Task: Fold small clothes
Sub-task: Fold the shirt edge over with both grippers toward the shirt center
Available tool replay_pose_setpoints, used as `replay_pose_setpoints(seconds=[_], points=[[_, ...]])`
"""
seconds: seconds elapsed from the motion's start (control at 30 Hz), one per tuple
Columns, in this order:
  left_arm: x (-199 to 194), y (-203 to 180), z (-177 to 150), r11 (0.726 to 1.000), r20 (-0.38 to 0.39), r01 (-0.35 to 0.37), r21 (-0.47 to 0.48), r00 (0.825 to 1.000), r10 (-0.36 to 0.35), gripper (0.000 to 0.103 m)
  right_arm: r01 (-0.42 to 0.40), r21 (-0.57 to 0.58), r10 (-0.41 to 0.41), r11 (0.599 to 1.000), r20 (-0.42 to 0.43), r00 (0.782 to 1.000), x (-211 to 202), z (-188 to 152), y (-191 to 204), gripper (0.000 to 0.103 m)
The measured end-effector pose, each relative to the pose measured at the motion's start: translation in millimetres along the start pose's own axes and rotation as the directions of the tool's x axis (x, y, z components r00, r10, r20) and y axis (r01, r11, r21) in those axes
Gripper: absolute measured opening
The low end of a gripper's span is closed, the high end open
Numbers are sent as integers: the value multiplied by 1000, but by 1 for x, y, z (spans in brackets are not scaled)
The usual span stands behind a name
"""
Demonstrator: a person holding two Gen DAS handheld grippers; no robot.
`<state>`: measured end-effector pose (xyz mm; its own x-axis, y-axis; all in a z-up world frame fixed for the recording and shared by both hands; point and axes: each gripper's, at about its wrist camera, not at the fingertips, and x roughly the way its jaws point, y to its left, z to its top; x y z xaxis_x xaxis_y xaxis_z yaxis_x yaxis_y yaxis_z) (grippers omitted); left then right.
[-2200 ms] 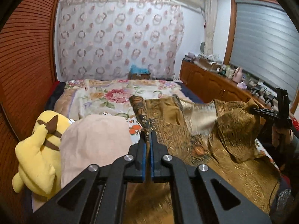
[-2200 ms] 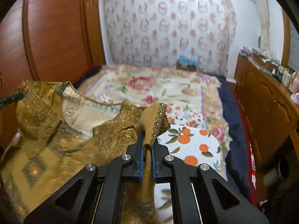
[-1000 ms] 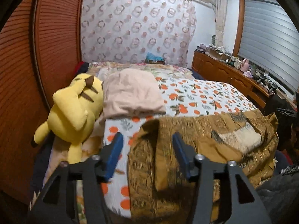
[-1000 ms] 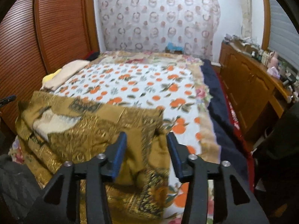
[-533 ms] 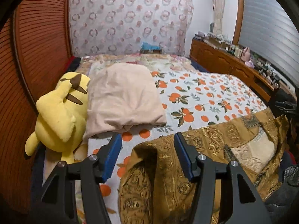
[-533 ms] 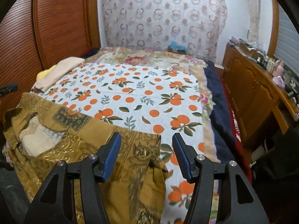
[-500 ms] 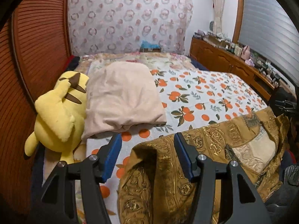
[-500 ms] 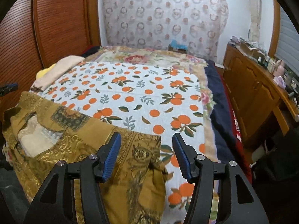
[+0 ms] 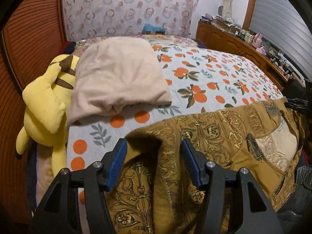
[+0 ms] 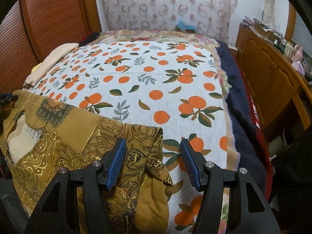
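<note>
Both grippers have let go: about two seconds back each was pinched on a bunched corner of the ochre-gold brocade garment with paisley scrollwork (image 9: 230, 136) and holding it up off the bed; now the left gripper (image 9: 154, 161) and right gripper (image 10: 153, 160) both have their blue-padded jaws spread wide with nothing between the pads, hovering just above the cloth. The garment lies across the near edge of the bed on the white bedspread printed with oranges and leaves (image 10: 156, 81), its far hem running roughly parallel to that edge, the cream lining panel (image 9: 273, 146) exposed near the middle. My read: lay-down step is done, the first fold is not. Cloth isn't flat: a raised hump at the left corner under the left jaws and a rumpled, doubled-over flap at the right corner (image 10: 148, 156), plus part of it drapes off the near edge, so it needs smoothing or a re-grip first. Surroundings: a folded beige cloth (image 9: 119, 74) sits on the bed's left side, near the garment's left corner but apart from it, with a yellow plush toy with brown stripes (image 9: 46, 105) beside it at the left edge. The bed's centre and far end are bare, so there's room to fold forward. A wooden sideboard (image 10: 273, 81) runs along the right, well apart.
</note>
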<state>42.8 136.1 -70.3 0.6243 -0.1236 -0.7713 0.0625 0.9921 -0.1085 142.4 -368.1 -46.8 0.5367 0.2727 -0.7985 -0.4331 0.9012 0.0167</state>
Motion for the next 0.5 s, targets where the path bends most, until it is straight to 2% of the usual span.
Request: replay_pose_setpoints(seconds=[0.4, 0.47, 0.5], points=[[10, 3, 5, 1000, -7, -7, -5, 1000, 7, 57, -17, -12, 17, 1000, -22, 1000, 6, 2, 2, 59], [11, 3, 6, 1000, -8, -9, -5, 1000, 9, 57, -25, -29, 25, 999, -24, 999, 5, 2, 6, 54], [12, 3, 7, 1000, -8, -10, -4, 1000, 10, 57, -32, -40, 31, 999, -23, 999, 5, 1, 9, 45]])
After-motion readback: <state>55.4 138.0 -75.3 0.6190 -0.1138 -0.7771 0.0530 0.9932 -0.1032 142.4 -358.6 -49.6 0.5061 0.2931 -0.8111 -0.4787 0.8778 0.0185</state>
